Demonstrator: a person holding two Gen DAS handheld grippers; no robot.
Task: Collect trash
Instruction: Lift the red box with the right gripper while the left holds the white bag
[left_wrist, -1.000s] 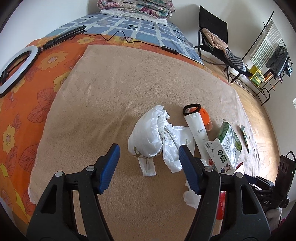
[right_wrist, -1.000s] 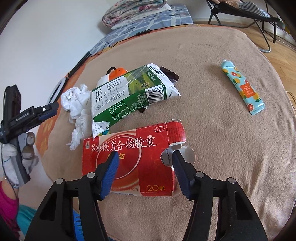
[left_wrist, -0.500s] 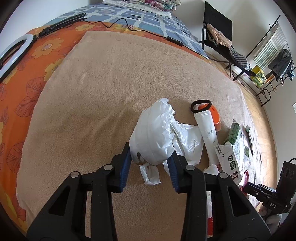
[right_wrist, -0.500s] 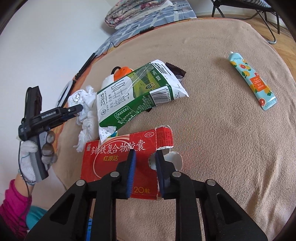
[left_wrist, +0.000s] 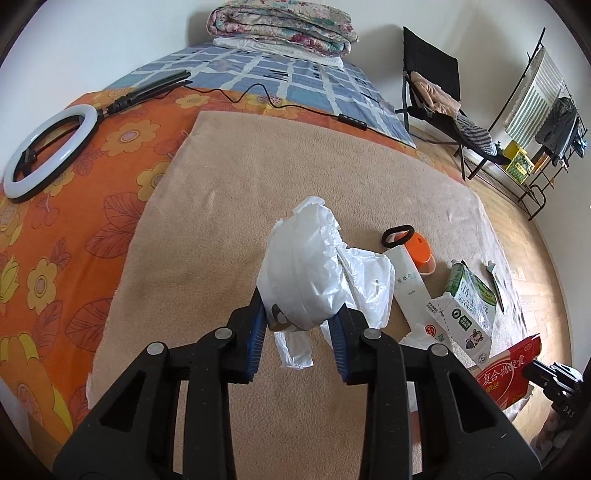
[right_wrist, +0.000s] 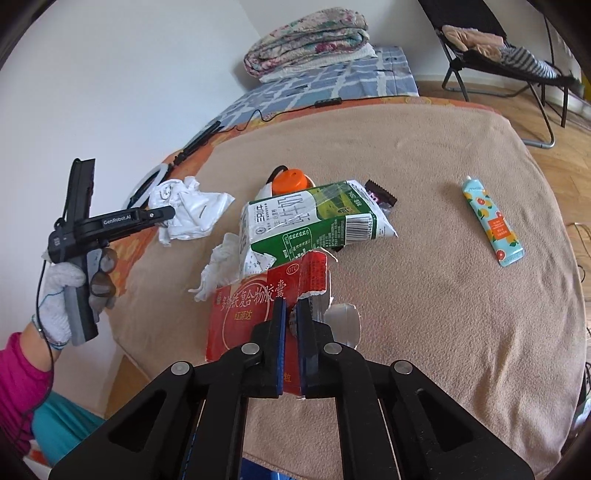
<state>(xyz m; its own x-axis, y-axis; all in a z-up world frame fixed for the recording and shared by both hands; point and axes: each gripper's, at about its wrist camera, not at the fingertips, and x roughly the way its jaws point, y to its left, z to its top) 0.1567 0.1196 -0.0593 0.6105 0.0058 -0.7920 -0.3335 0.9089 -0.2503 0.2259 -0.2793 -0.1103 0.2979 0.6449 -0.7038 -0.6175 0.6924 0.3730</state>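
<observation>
The blanket is plain tan, laid over a sheet of orange with yellow flowers and leaf outlines — beyond it a blue-and-white checked cover. The plastic bag is white. The medicine box is red with white lettering, the carton green and white, the tube turquoise with orange fruit slices — the gripper pads blue on black.
</observation>
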